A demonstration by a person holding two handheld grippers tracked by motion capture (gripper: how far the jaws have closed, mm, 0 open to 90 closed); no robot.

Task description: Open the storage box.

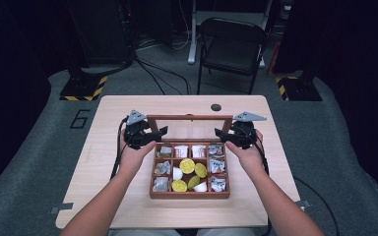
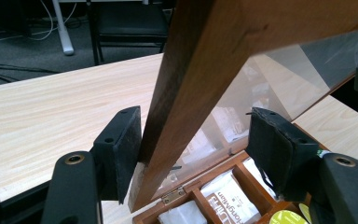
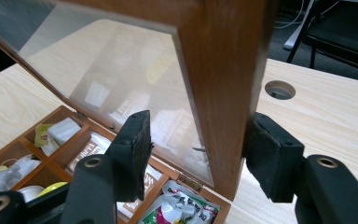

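A wooden box (image 1: 189, 194) with several compartments sits on the table, its glass lid (image 1: 189, 117) standing upright at the back. The compartments hold packets (image 1: 217, 166), yellow-topped capsules (image 1: 187, 165) and small white cups (image 1: 180, 150). My left gripper (image 1: 158, 134) straddles the lid's left side rail (image 2: 200, 70). Its jaws stand open: one pad (image 2: 123, 147) is close beside the wood and the other sits well off behind the glass. My right gripper (image 1: 220, 134) straddles the right side rail (image 3: 223, 70), also open, with one pad (image 3: 270, 156) next to the wood and the other apart from the glass.
The light wooden table (image 1: 128, 105) has a round cable hole (image 1: 216, 107) behind the lid. A black folding chair (image 1: 231, 46) stands beyond the far edge. Bare tabletop lies to the left and right of the box. Cables trail across the floor.
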